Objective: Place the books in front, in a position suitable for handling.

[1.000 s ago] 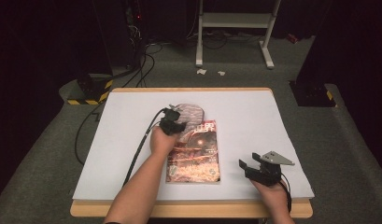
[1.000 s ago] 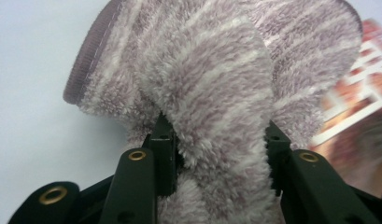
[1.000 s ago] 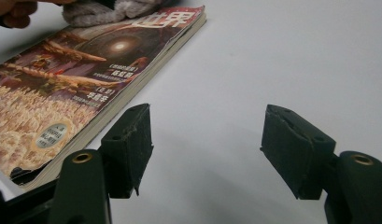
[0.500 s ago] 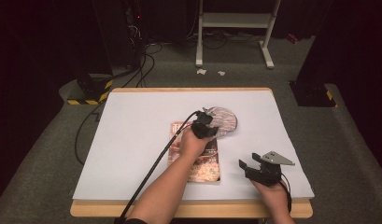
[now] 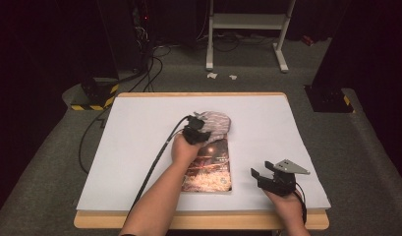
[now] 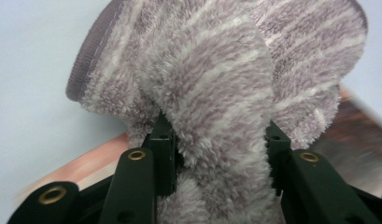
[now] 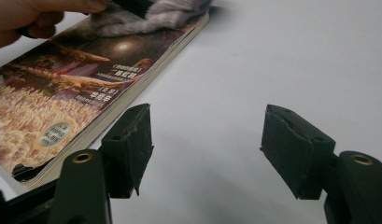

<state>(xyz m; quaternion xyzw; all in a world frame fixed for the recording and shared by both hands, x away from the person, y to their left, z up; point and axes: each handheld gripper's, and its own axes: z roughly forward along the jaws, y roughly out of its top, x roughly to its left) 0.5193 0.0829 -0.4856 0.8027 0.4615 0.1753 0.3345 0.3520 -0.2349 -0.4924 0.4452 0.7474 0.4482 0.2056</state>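
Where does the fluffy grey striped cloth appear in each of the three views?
High view: fluffy grey striped cloth at table centre, at the far end of the book.
Left gripper view: cloth across the middle and top, pinched by the left gripper.
Right gripper view: cloth at top edge, on the book's far end.
Shared landmark: the book.

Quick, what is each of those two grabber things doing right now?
Left gripper: shut on the fluffy striped cloth.
Right gripper: open, holding nothing.
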